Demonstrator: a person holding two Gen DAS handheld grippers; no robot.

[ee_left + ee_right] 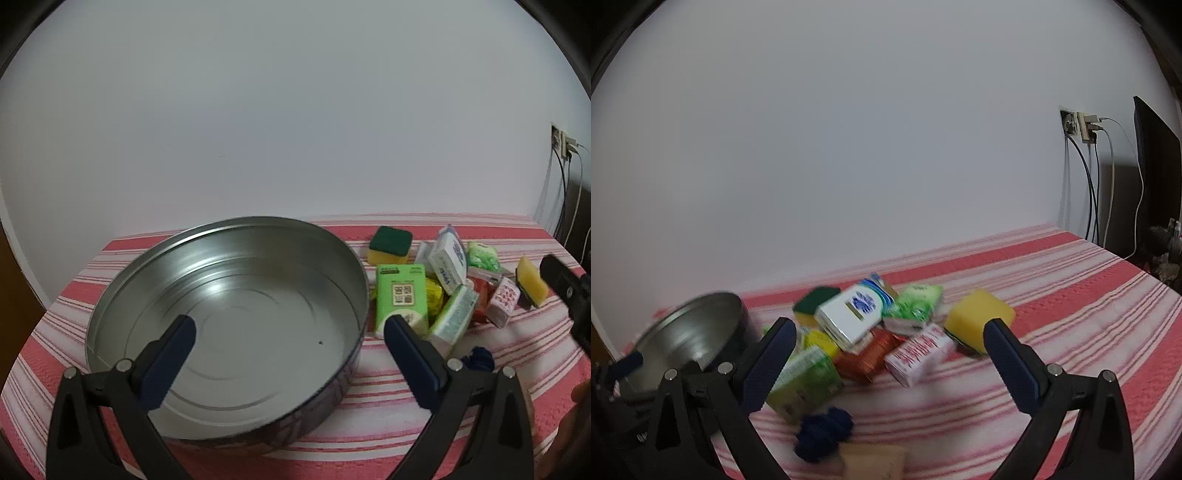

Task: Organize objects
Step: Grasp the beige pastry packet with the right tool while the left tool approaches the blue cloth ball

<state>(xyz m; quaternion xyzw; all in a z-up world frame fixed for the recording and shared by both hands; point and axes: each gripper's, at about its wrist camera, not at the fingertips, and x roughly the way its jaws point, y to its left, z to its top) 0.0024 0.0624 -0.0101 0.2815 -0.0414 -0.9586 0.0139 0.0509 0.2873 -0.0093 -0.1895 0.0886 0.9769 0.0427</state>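
Note:
A round metal tin [155,280] sits empty on the red-striped cloth, under my left gripper [290,325], which is open and holds nothing. Right of the tin lies a pile: a green packet [400,291], a white-blue tissue pack [448,262], a green-topped sponge [390,243], a pink-white pack [503,302] and a yellow sponge [532,281]. My right gripper [890,328] hovers open over the pile, with the white-blue pack [855,314], the pink-white pack [919,354] and a red packet [868,356] beyond its fingers. The yellow sponge [979,314] lies by the right finger.
A dark blue tangle of yarn [823,435] lies near the cloth's front edge, beside a tan object [875,461]. Wall sockets with hanging cables [1086,125] are at the right, next to a dark panel [1156,166]. A white wall backs the table.

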